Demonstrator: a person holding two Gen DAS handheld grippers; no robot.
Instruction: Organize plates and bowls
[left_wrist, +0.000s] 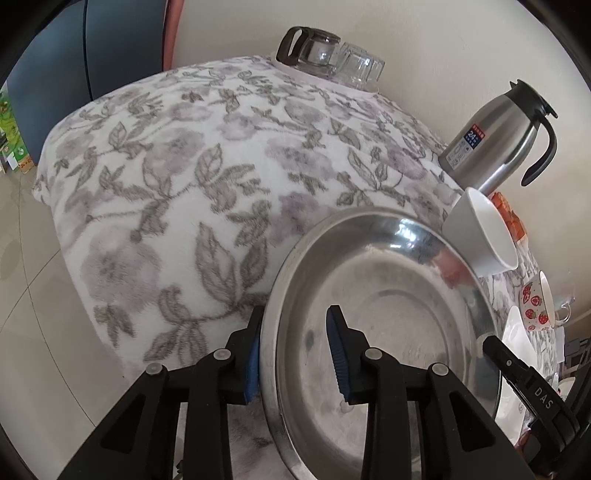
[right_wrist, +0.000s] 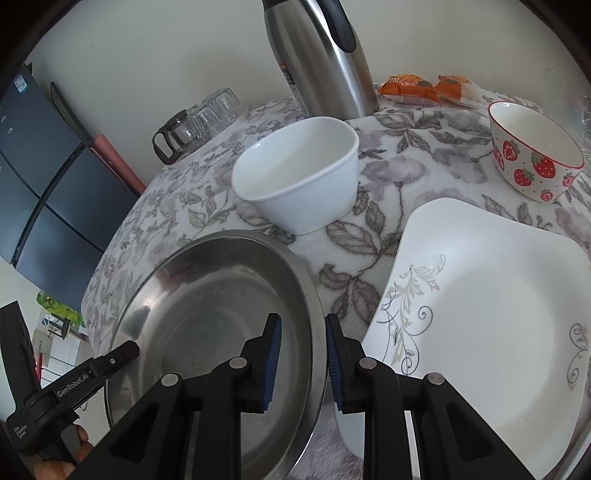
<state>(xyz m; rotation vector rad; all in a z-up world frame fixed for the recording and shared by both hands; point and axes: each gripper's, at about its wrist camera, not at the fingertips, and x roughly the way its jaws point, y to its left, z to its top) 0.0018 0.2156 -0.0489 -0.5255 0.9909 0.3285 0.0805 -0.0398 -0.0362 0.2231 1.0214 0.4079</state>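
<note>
Step in hand: both tools are set on the steel plate (right_wrist: 221, 332), which lies near the front edge of the surface (left_wrist: 166, 184), just left of the white square plate (right_wrist: 491, 332).

- The left hand-held gripper (left_wrist: 295, 354) straddles the plate's left rim, one pad outside and one inside. The jaws stand narrow; whether the pads press the metal cannot be told.
- The right hand-held gripper (right_wrist: 303, 362) straddles the right rim in the same way, narrow, with a slight gap visible beside the outer pad. A firm grip is not confirmed.

Judgement: the steel plate is about to be lifted with two tools, probably for stacking with the square plate. The next move calls for both grippers to close fully on the rim, then rise together and level, since thin polished metal may slip from the pads.

Surroundings:
- The white bowl (right_wrist: 299, 177) stands just behind the steel plate, in the path of any forward move.
- The strawberry bowl (right_wrist: 535, 151) stands behind the square plate.
- The steel flask (right_wrist: 321, 55) stands behind the white bowl.
- The glass jug (left_wrist: 306, 51) and the upturned glass (left_wrist: 360, 66) stand at the far edge, well apart.
</note>
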